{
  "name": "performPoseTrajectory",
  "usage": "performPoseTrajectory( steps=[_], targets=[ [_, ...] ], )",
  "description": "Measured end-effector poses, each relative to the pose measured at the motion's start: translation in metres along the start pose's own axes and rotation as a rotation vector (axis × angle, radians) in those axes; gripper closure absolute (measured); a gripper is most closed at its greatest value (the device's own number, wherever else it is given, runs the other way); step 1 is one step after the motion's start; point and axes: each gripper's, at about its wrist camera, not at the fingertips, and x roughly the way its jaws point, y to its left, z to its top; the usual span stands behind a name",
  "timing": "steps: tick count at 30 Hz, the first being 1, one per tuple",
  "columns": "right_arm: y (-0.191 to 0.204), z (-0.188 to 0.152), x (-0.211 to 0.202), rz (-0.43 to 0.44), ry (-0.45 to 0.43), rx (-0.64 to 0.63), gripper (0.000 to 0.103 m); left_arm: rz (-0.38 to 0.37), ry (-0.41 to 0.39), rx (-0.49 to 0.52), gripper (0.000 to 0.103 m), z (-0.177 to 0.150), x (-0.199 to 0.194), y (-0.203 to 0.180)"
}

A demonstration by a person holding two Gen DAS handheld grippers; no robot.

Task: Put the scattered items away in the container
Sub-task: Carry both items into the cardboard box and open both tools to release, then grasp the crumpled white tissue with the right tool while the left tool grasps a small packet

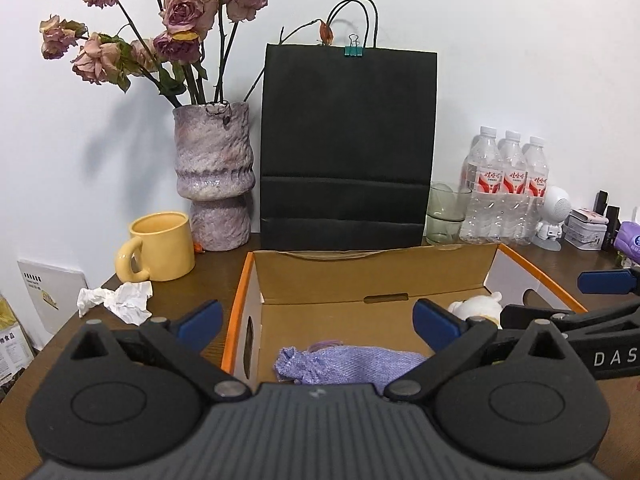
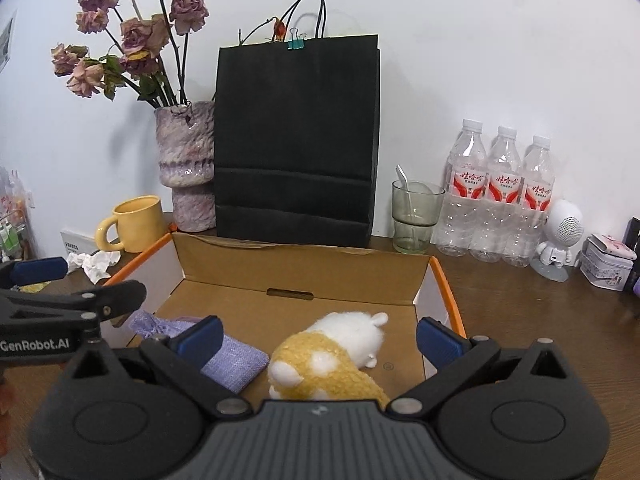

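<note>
An open cardboard box with orange edges (image 1: 372,272) (image 2: 300,268) sits on the brown table. Inside lie a purple knit pouch (image 1: 344,364) (image 2: 236,360) at the left and a yellow-and-white plush toy (image 2: 332,360) (image 1: 478,308) at the right. My left gripper (image 1: 318,322) is open and empty above the pouch. My right gripper (image 2: 320,336) is open and empty above the plush toy. Each gripper shows at the edge of the other's view. A crumpled white tissue (image 1: 116,300) (image 2: 94,262) lies on the table left of the box.
Behind the box stand a yellow mug (image 1: 160,246), a purple vase with dried roses (image 1: 214,176), a black paper bag (image 1: 348,148), a glass with a spoon (image 2: 416,216), three water bottles (image 2: 500,196), a white robot figure (image 2: 560,236) and a small tin (image 2: 608,264).
</note>
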Motion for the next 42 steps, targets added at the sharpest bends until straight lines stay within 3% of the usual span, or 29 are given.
performPoseTrajectory(
  steps=[9,14,20,27,35,37,39,42],
  targets=[
    [0.001,-0.010,-0.042,-0.014,-0.027,-0.013,0.000,-0.042,-0.042,-0.028,0.000,-0.008,-0.045,0.010],
    [-0.001,-0.039,-0.081,-0.008,-0.018,-0.020,0.000,-0.096,-0.004,-0.025,0.000,-0.040,-0.079,0.014],
    [0.004,-0.084,-0.109,-0.039,0.034,-0.036,0.000,-0.109,0.016,0.050,0.000,-0.079,-0.115,0.011],
    [0.007,-0.120,-0.120,-0.023,0.101,-0.002,0.000,-0.154,0.068,0.085,0.000,-0.107,-0.126,0.001],
    [0.009,-0.125,-0.112,-0.035,0.121,-0.002,0.000,-0.167,0.074,0.102,0.001,-0.114,-0.123,-0.010],
    [0.008,-0.124,-0.109,-0.034,0.123,0.002,0.000,-0.167,0.071,0.113,0.004,-0.114,-0.120,-0.014],
    [0.008,-0.122,-0.104,-0.033,0.129,0.005,0.000,-0.168,0.071,0.124,0.021,-0.113,-0.117,-0.017],
    [0.008,-0.120,-0.095,-0.026,0.140,0.007,0.002,-0.175,0.086,0.125,0.039,-0.115,-0.111,-0.020]
  ],
)
